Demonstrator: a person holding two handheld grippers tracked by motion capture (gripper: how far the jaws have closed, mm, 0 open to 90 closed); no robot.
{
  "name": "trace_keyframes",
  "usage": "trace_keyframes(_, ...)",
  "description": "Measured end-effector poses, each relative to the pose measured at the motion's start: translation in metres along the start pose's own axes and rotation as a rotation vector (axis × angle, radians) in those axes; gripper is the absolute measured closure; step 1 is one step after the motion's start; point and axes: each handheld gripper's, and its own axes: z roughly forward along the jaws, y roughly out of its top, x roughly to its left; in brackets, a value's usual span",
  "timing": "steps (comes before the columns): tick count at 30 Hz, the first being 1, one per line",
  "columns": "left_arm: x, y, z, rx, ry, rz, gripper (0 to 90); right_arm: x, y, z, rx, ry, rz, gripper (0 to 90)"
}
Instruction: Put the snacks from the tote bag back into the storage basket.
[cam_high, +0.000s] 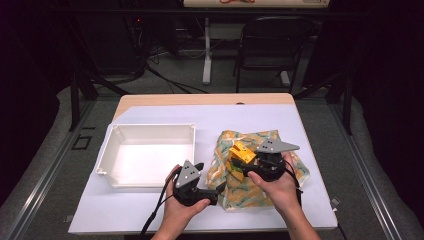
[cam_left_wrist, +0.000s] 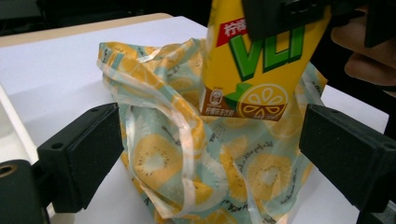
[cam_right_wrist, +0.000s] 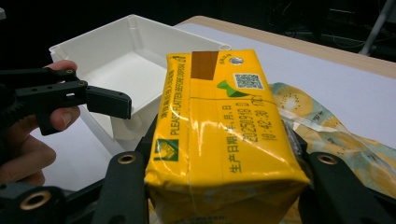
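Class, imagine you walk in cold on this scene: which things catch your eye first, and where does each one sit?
The bright yellow drink carton stands out first, clamped between the jaws of the right gripper above the table's right half. Under it lies a crumpled kiwi-print plastic bag, with the left gripper open at its near edge. To the left sits an empty white bin.

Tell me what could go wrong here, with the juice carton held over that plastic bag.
The right gripper holds the yellow juice carton by its glossy sides, so it might slip and drop back onto the bag. The left gripper is open around loose bag plastic, so the bag may lift along with the carton. The white bin sits close, so a swing could bump it.
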Motion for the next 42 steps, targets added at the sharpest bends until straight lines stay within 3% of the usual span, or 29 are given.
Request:
trace_keyframes(7, -0.006, 0.004, -0.001, -0.015, -0.016, 0.012, 7.5, 0.005, 0.001, 0.000, -0.004, 0.012, 0.005, 51.3)
trace_keyframes(12, -0.014, 0.006, 0.000, -0.015, -0.022, 0.045, 7.7, 0.007, 0.004, -0.005, -0.018, 0.021, 0.014, 51.3)
trace_keyframes(19, -0.013, 0.004, 0.003, -0.006, -0.025, 0.032, 7.4, 0.017, 0.007, -0.006, -0.033, 0.041, 0.012, 51.4)
trace_keyframes(25, -0.012, 0.003, 0.004, -0.043, -0.023, 0.031, 8.3, 0.026, 0.008, -0.003, -0.031, 0.062, 0.007, 51.4)
trace_keyframes(26, -0.011, 0.003, 0.003, -0.027, -0.030, 0.039, 8.4, 0.027, 0.008, -0.002, -0.029, 0.066, 0.004, 51.3)
trace_keyframes(27, -0.012, 0.002, 0.004, -0.038, -0.010, 0.034, 8.9, 0.029, 0.008, -0.002, -0.029, 0.065, 0.003, 51.3)
trace_keyframes(28, -0.011, 0.001, 0.003, -0.032, -0.037, 0.031, 9.7, 0.031, 0.008, -0.001, -0.029, 0.064, 0.002, 51.3)
trace_keyframes(32, -0.012, 0.001, 0.004, -0.019, -0.066, 0.027, 8.5, 0.035, 0.009, 0.000, -0.030, 0.063, -0.001, 51.2)
trace_keyframes(33, -0.014, 0.001, 0.005, -0.029, -0.048, 0.029, 8.6, 0.037, 0.008, 0.000, -0.032, 0.060, -0.001, 51.2)
trace_keyframes(39, -0.016, 0.002, 0.004, -0.043, -0.034, 0.042, 8.7, 0.041, 0.008, 0.001, -0.033, 0.062, 0.002, 51.2)
trace_keyframes(42, -0.014, 0.002, 0.003, -0.041, -0.052, 0.040, 8.8, 0.044, 0.008, 0.002, -0.029, 0.062, -0.003, 51.2)
